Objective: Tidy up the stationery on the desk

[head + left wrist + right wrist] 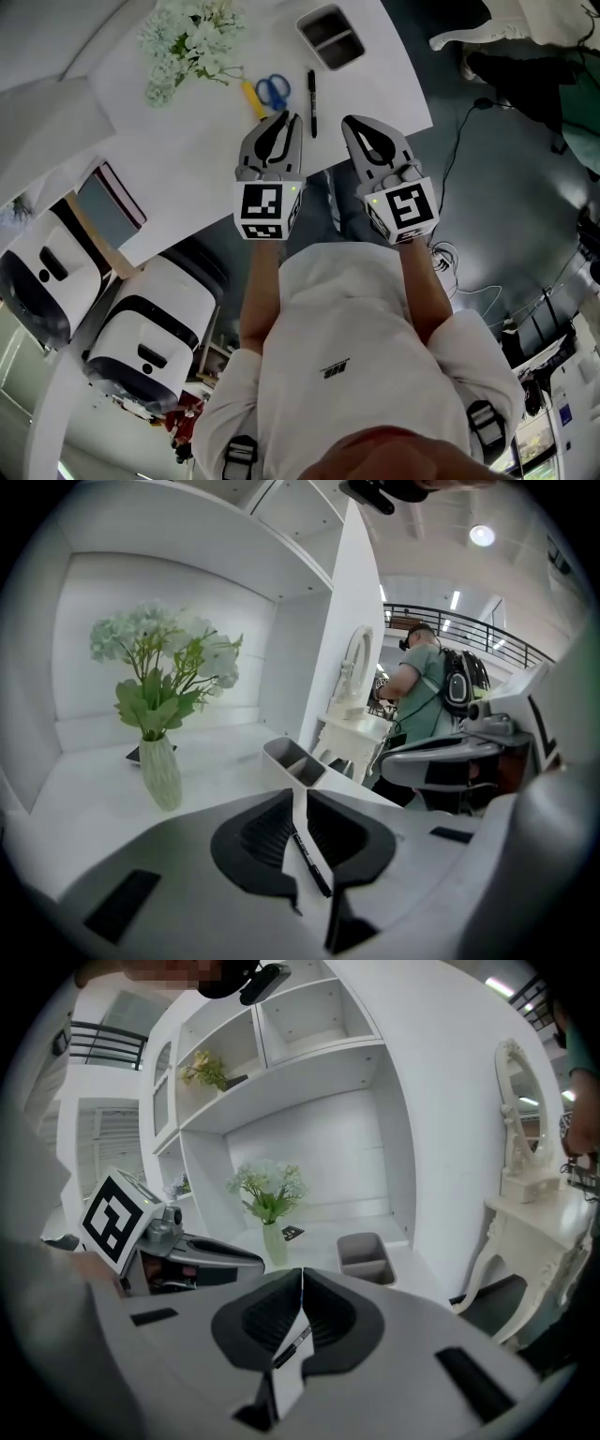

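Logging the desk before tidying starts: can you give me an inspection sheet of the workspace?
Surface: white desk, mostly bare.
Job's things: black pen; blue-handled scissors beside a yellow item; grey two-slot tray. None is held.
Clutter: flowers in a vase.
Grippers: left gripper and right gripper both have jaws together with nothing between them, near the desk's front edge.
Cables: black cable on the floor right of the desk.
Surroundings: white shelves; a person with a backpack.

A home-style room: white desk (178, 155), shelves (291, 1068), flower vase (160, 772), mirrored dressing table (530, 1211).
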### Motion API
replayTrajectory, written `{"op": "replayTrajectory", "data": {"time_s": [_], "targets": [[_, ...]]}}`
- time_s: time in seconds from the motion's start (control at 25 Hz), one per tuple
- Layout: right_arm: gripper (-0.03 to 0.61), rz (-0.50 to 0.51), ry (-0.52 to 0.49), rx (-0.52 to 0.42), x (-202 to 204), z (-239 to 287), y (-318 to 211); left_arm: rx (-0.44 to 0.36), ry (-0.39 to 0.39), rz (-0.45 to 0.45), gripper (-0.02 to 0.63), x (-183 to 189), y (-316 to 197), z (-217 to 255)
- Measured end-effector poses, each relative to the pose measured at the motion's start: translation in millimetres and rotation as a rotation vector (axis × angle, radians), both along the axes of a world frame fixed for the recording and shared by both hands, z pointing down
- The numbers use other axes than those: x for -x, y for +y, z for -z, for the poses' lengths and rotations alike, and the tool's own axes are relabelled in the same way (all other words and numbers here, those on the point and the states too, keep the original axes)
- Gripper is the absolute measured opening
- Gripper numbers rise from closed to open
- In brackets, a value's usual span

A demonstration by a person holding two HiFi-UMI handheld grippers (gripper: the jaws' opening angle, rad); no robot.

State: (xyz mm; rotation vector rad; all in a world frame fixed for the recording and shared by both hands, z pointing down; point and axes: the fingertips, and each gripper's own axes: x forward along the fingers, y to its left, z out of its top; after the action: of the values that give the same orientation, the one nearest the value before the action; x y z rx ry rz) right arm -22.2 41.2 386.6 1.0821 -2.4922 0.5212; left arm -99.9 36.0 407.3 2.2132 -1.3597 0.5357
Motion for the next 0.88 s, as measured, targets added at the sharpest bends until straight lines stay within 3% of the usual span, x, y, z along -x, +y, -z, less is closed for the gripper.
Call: {"op": "replayTrajectory", "data": {"time_s": [0.88], "targets": [[-0.003,0.002,0.004,0.061,-19,-58,-26,0.136,-0.047,-0.020,0.000,-27,-35,-76]]}}
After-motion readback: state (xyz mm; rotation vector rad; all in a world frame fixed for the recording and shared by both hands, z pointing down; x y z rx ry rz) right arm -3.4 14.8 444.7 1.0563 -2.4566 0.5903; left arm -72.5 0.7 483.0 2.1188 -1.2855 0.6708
